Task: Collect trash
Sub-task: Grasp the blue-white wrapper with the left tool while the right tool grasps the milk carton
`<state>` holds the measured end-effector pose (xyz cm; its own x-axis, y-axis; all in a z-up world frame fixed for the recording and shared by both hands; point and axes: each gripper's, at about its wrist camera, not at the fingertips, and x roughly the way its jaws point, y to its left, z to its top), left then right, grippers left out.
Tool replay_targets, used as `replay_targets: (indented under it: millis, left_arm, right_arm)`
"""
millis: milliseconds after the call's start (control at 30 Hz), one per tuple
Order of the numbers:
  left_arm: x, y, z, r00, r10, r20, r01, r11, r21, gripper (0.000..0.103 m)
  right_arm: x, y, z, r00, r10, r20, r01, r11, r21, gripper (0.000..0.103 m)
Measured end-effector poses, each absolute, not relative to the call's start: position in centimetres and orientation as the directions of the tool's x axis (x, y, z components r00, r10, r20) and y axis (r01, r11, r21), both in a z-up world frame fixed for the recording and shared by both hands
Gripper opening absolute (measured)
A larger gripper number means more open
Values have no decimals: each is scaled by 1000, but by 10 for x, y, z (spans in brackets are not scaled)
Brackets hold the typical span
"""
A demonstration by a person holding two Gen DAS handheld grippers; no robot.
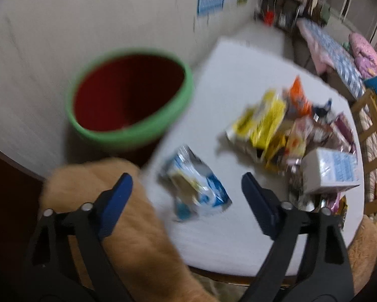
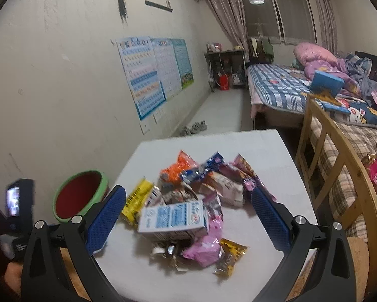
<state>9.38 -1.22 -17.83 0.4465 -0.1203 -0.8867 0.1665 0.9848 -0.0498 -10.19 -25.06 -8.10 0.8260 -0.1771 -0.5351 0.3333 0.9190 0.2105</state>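
Observation:
A pile of snack wrappers (image 2: 201, 188) and a white and blue carton (image 2: 172, 220) lie on a white table (image 2: 264, 146). The pile also shows in the left wrist view (image 1: 284, 125), with the carton (image 1: 329, 171) at its near right. A blue and white wrapper (image 1: 196, 186) lies apart from the pile, between the fingers of my left gripper (image 1: 187, 188), which is open and empty above it. My right gripper (image 2: 188, 211) is open and empty, with the carton between its fingers. A red bin with a green rim (image 1: 130, 93) stands left of the table; it shows in the right wrist view (image 2: 80, 195) too.
A fuzzy tan seat (image 1: 113, 226) sits at the table's near left corner. A wooden bed rail (image 2: 339, 166) and beds stand to the right. Posters (image 2: 150, 73) hang on the left wall. The left-hand device (image 2: 17, 198) shows at the far left.

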Motion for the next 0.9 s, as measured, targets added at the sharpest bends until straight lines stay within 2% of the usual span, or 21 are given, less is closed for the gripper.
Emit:
replay_targets:
  millis: [67,100,133,233,367,567,600,733,800,900]
  left_arm:
    - [102,-21,-205,364,-113,-925,182,982,-48,59]
    - [104,-23,-212,338,-110,-935,189,981,-47,51]
    - [105,-26,-222,306,-112,-945,200,978,-51,33]
    - [100,-27,-226,311,-141,-940,224,972,-72,24]
    - [86,-19,-208,385,-185,-904,237,967,-97,21]
    - [71,-9,-183,480,-200,-854,266,961,-76,21]
    - [70,-8,-183,480,-206,-853,276,958,-76,21]
    - [77,-2,-191,448,-236,-862,295,949,-107,21]
    - [81,-1,-193,436,-263,-861,293,946,-140,21]
    - [84,-10,-195,429,-270,-862,307,941,-142,21]
  right_arm:
    - [-101,-253,-85,820,-178,-543,338,918,210,96]
    - [-100,-256,-89,816,-173,-551,337,918,211,96]
    - [-99,-257,-91,810,-170,-561,337,918,209,96]
    - [-93,-263,-105,783,-143,-605,334,918,216,95]
    - [-78,-265,-126,731,-73,-679,310,921,235,80]
    - [-43,-266,-140,690,35,-723,191,954,229,79]
    - [-31,-266,-140,671,70,-738,129,969,209,80]
    - [10,-246,-140,516,55,-855,-221,973,-71,80]
    - [26,-237,-140,435,75,-897,-382,918,-109,80]
    - [34,-222,-143,407,95,-908,-505,852,-138,80]
